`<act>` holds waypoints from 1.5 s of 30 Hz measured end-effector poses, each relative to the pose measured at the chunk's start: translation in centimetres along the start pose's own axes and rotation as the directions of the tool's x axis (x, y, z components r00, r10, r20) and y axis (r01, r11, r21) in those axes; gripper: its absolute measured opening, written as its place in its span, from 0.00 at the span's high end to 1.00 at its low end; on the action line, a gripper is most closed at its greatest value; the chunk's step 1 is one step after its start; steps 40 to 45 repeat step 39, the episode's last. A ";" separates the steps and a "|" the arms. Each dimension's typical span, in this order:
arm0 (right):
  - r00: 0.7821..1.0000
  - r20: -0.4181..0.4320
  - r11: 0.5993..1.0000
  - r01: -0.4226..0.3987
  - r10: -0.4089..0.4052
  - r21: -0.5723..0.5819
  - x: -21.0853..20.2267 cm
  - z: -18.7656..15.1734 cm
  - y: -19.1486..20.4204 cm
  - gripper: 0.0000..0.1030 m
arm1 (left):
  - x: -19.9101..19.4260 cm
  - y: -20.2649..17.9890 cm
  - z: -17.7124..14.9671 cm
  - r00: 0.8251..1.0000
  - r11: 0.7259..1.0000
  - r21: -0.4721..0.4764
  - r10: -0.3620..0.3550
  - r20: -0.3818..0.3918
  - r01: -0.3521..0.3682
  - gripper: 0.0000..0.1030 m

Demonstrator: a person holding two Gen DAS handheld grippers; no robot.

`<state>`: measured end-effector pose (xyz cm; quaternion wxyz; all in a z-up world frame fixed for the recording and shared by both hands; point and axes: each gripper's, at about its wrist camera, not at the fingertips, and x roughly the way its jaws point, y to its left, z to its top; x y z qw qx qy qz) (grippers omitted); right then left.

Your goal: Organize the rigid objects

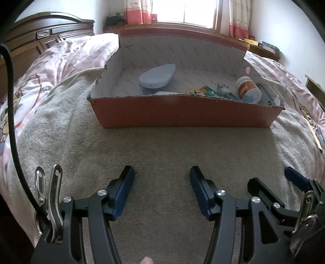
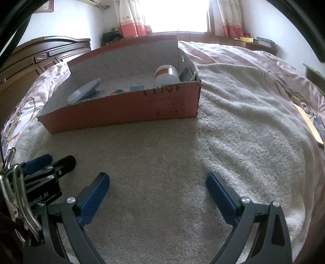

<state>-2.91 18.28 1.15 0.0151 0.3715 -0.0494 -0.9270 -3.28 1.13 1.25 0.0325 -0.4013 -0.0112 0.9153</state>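
The left gripper (image 1: pixel 161 172) is seen with its blue pads spread apart and nothing between them, poised over a beige towel (image 1: pixel 162 150). The right gripper (image 2: pixel 157 179) is spread wider, likewise with nothing between its pads, and the two tools are placed side by side, each showing at the edge of the other's view. Ahead of both, a low red cardboard box (image 1: pixel 182 111) is set on the towel, well apart from the fingertips. Inside it, a pale blue oval case (image 1: pixel 156 76) is laid toward the far left from the left gripper, and a white jar with an orange label (image 1: pixel 246 88) is tipped over at the far right corner. Small items are bunched between them behind the near wall; their kinds cannot be told. Beyond the box, a pink bedspread (image 1: pixel 67 54), a dark wooden headboard (image 1: pixel 40 34) and a curtained window (image 1: pixel 182 10) are seen.
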 end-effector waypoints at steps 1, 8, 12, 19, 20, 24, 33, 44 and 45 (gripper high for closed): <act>1.000 -0.001 1.000 -0.001 0.001 0.000 0.0 0.0 0.0 0.04 | 0.0 0.0 0.0 1.000 1.000 0.001 0.001 0.000 -0.001 0.43; 1.000 0.004 1.000 0.004 -0.004 -0.007 0.1 0.0 0.1 0.04 | 0.0 0.0 0.0 1.000 1.000 0.003 0.008 0.000 -0.008 0.43; 1.000 0.005 1.000 0.004 -0.004 -0.007 0.1 -0.1 0.1 0.04 | 0.0 0.0 0.0 1.000 1.000 0.003 0.008 0.000 -0.008 0.43; 1.000 0.005 1.000 0.005 -0.005 -0.008 0.1 -0.1 0.1 0.04 | 0.0 0.0 -0.1 1.000 1.000 0.003 0.007 0.000 -0.007 0.43; 1.000 0.005 1.000 0.005 -0.005 -0.008 0.1 -0.1 0.1 0.04 | 0.0 0.0 -0.1 1.000 1.000 0.002 0.007 0.000 -0.007 0.43; 1.000 0.006 1.000 0.008 -0.008 -0.011 0.2 -0.1 0.1 0.04 | -0.1 0.1 -0.1 1.000 1.000 0.000 0.004 0.002 -0.004 0.43; 1.000 0.006 1.000 0.008 -0.008 -0.011 0.1 -0.2 0.1 0.04 | 0.0 0.1 -0.1 1.000 1.000 0.001 0.005 0.001 -0.005 0.43; 1.000 0.006 1.000 0.009 -0.008 -0.011 0.2 -0.1 0.1 0.04 | 0.0 0.1 -0.1 1.000 1.000 0.001 0.005 0.001 -0.005 0.43; 1.000 0.006 1.000 0.009 -0.008 -0.011 0.2 -0.1 0.1 0.04 | 0.0 0.1 -0.1 1.000 1.000 0.001 0.005 0.001 -0.005 0.43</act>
